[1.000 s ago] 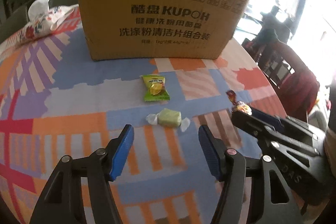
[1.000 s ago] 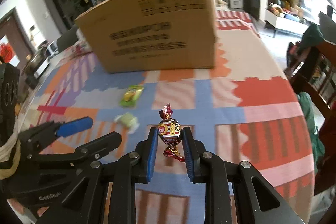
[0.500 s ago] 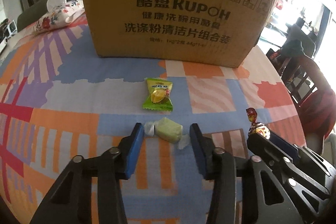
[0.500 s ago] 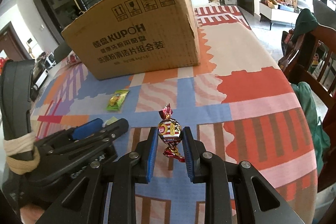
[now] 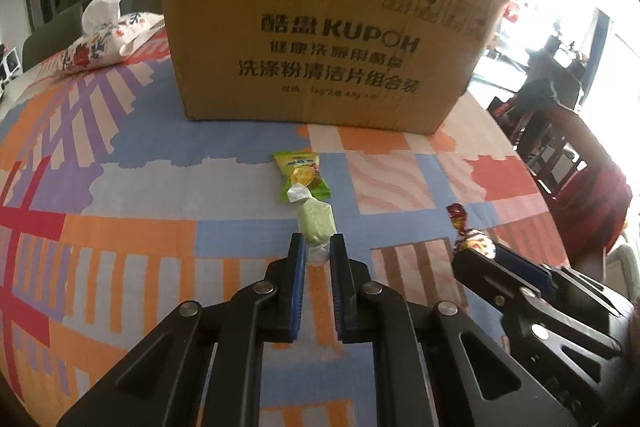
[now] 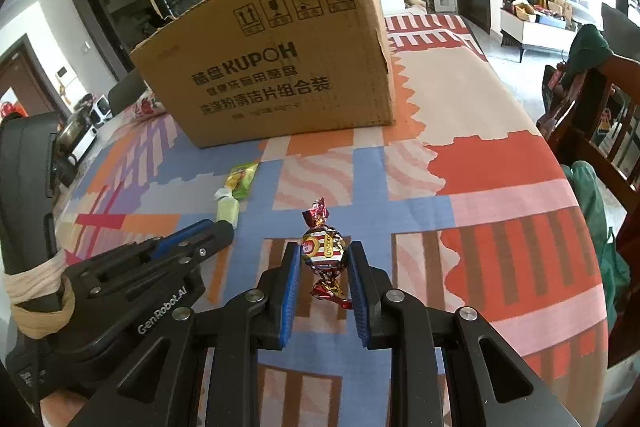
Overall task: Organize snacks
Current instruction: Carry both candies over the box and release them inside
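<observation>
My left gripper (image 5: 317,247) jaws pinch green candy (image 5: 316,221), long axis pointing ahead. Right gripper (image 6: 324,259) jaws pinch striped candy (image 6: 323,251). Box (image 5: 324,39) upper centre, straight ahead.

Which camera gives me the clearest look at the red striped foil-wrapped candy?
Right wrist: the red striped foil-wrapped candy sits centred and close between the right tongs, label visible. Left wrist shows it only small at the right, partly hidden behind those tongs.
</observation>
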